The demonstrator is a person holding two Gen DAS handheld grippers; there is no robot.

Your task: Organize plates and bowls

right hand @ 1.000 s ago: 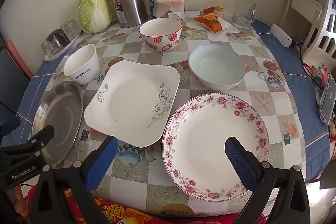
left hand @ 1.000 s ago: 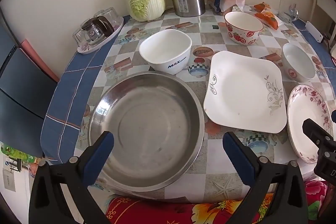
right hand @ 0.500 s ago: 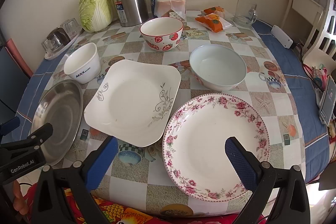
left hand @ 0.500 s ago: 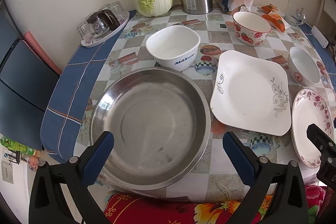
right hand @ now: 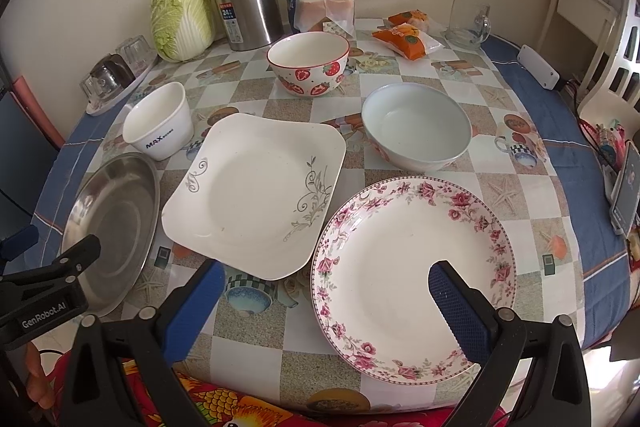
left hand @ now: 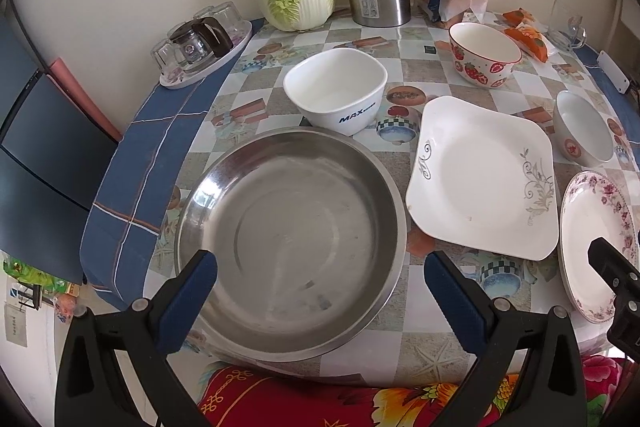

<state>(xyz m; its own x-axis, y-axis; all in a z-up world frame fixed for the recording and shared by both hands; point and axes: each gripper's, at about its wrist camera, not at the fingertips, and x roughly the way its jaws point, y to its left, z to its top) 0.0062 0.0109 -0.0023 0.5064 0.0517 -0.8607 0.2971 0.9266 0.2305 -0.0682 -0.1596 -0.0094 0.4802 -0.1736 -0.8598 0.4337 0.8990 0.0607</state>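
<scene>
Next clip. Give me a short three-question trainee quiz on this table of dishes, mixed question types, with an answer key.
1. True or false: the left gripper is shut on the steel pan.
2. Multiple choice: which dish lies nearest the right gripper? A) strawberry bowl B) floral round plate C) white MAX bowl
3. Fill in: between the steel pan and the floral round plate lies the ____ plate.

Key: 1 false, its fingers are spread with nothing between them; 2 B; 3 square white.
</scene>
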